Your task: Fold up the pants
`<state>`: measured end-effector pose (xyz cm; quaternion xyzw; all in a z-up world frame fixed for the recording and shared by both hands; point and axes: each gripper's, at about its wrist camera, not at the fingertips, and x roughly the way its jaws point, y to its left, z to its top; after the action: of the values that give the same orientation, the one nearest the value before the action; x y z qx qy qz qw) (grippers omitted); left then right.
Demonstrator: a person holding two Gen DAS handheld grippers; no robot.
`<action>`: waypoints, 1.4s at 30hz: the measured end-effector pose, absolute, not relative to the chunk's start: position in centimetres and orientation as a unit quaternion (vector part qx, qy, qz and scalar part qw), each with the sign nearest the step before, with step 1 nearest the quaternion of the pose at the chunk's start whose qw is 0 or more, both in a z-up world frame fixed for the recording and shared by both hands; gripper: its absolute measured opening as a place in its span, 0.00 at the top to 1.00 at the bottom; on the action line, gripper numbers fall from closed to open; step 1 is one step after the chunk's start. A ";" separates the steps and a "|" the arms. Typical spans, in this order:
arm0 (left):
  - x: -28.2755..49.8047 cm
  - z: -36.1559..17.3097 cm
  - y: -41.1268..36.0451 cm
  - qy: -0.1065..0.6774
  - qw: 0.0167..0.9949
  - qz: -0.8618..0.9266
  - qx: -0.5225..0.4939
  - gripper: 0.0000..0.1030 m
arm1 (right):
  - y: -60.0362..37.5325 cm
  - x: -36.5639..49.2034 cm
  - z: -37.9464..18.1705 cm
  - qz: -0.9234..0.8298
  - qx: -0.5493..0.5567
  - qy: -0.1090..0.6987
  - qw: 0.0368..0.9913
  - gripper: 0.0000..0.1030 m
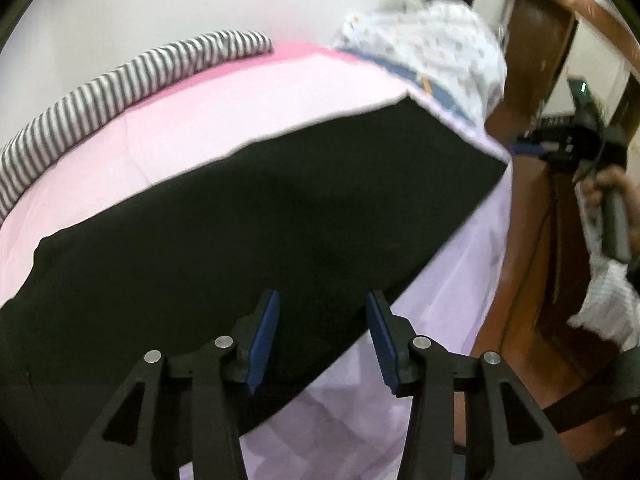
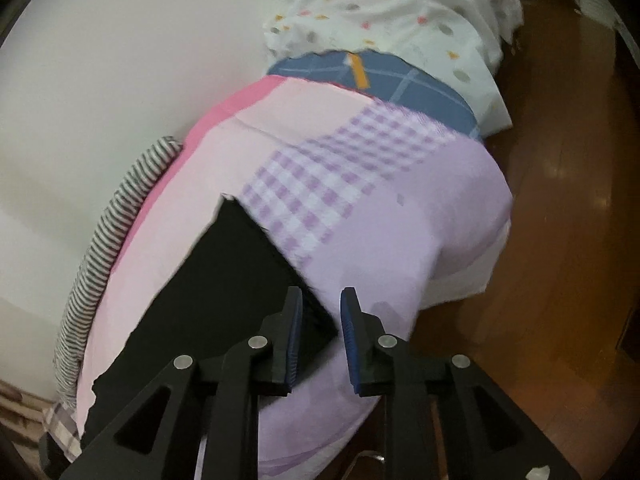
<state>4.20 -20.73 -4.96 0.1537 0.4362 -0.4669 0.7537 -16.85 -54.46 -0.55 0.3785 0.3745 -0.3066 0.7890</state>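
The left view shows the pants (image 1: 256, 216) as one long black shape lying flat across the pink sheet (image 1: 224, 116). It also shows the right claw (image 1: 532, 148) far off at the right edge, out past the end of the pants, with a hand (image 1: 616, 196) on its handle. That claw is too small and blurry there to see its jaws.

The right view shows only one end of the pants (image 2: 224, 280), with a corner edge. It shows a purple checked patch (image 2: 320, 184) on the sheet, and a white dotted cloth (image 2: 400, 12) over a blue cloth (image 2: 400, 80) at the far end. The brown floor (image 2: 560, 200) is off to the side.

A striped cloth (image 1: 120, 84) lies along the far edge of the bed, by the wall.

The left claw (image 1: 322, 344) is open, with nothing between its blue pads. It is over the near edge of the pants.

The right claw (image 2: 320, 332) is open a little. The corner of the pants lies just under its left pad, and the sheet shows in the gap. It grips nothing.
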 end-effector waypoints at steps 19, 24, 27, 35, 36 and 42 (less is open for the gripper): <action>17.5 -3.5 3.3 0.439 0.888 -0.135 0.025 0.51 | -29.4 11.9 -0.4 0.118 0.197 0.514 0.827 0.76; 18.3 -4.6 7.3 0.446 0.890 -0.090 0.015 0.51 | -22.1 17.2 -3.5 0.182 0.148 0.555 0.798 0.74; 18.4 -5.5 8.6 0.457 0.884 -0.095 -0.003 0.51 | -19.2 19.3 -5.3 0.204 0.128 0.577 0.781 0.72; 18.3 -6.2 8.8 0.452 0.885 -0.111 0.007 0.51 | -15.4 22.2 -8.4 0.232 0.089 0.607 0.755 0.62; 18.4 -6.2 8.9 0.453 0.884 -0.113 0.004 0.51 | -15.1 22.3 -8.6 0.238 0.085 0.610 0.751 0.63; 18.4 -5.5 9.2 0.451 0.885 -0.116 0.003 0.51 | -14.9 23.1 -7.7 0.253 0.112 0.590 0.759 0.92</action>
<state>18.44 9.16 -5.48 0.0035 0.4508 -0.1160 0.8850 23.13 -14.89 -7.74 0.1122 0.5896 0.2527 0.7589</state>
